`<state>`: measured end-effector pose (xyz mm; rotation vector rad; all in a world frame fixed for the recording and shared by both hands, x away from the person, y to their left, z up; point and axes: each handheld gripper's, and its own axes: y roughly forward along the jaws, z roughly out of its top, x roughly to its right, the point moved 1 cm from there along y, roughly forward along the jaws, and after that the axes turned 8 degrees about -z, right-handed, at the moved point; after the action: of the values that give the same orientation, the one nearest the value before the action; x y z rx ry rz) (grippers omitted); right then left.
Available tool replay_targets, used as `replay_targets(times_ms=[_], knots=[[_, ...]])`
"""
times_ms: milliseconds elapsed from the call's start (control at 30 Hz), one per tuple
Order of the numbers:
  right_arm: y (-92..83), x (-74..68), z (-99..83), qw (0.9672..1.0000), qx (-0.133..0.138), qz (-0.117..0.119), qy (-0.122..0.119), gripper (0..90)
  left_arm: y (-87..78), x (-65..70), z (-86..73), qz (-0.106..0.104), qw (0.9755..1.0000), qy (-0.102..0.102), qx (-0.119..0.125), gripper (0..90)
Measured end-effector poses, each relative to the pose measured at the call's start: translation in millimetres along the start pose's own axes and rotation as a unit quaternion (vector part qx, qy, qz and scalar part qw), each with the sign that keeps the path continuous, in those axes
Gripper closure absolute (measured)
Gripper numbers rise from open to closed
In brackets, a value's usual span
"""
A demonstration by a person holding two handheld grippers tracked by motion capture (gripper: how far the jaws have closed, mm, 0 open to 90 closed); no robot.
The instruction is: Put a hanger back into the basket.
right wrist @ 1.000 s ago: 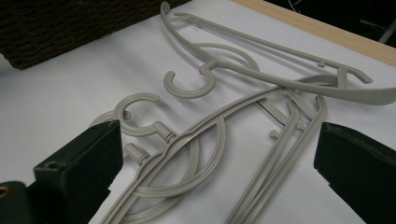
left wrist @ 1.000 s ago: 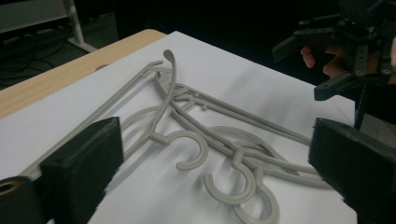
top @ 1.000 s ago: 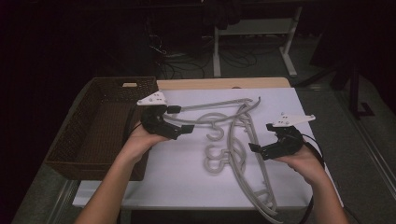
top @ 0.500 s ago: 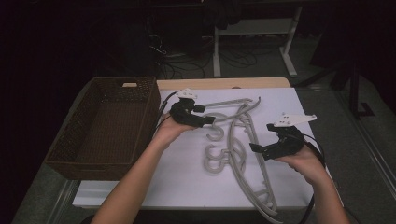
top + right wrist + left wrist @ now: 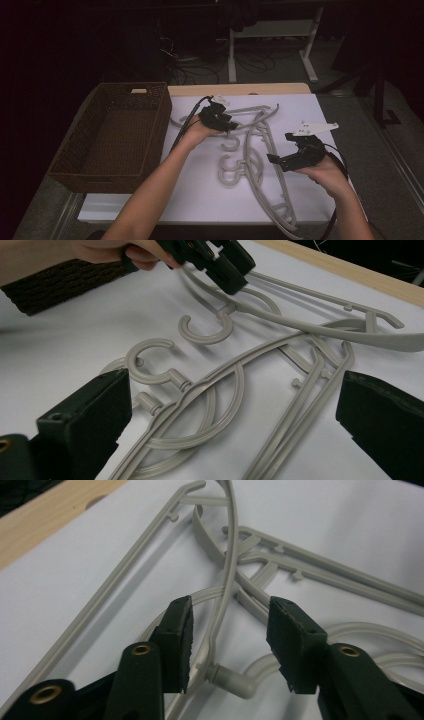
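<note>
White surface [image 5: 200, 200] with tangled grey hangers [image 5: 250, 155]; left tool [image 5: 227, 630], jaws just closing, straddles one hanger's neck, apparently not yet pinching; right tool [image 5: 230, 425] spread.

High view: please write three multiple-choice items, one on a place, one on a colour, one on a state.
1. Where does the basket stand? A left of the hangers; B right of them; C upon them.
2. What colour are the hangers? A red; B grey; C blue.
3. How are the right gripper's jaws? A shut on a hanger; B shut on the basket; C open, holding nothing.
Key: 1 A, the high view shows it left of them; 2 B, all are pale grey; 3 C, its jaws stand wide apart above the hangers.
</note>
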<state>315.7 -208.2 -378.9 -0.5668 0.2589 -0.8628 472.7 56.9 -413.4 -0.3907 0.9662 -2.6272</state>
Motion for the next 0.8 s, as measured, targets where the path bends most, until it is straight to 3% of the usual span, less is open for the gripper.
replay_targets(times_ms=[167, 633, 800], knots=[[-0.7, 1.2, -0.8, 1.0000, 0.001, 0.001, 0.003, 1.2, 14.2, -4.3, -2.3, 0.006, 0.9995, 0.008, -0.030, 57.5], [-0.5, 1.7, -1.6, 1.0000, 0.001, 0.002, 0.003, 1.2, 38.5, -12.3, -9.2, 0.011, 0.9968, 0.027, -0.074, 72.9], [-0.3, 2.9, -2.7, 1.0000, 0.000, 0.002, 0.005, 1.3, 41.9, -10.7, -11.2, 0.010, 0.9948, 0.051, -0.087, 77.2]])
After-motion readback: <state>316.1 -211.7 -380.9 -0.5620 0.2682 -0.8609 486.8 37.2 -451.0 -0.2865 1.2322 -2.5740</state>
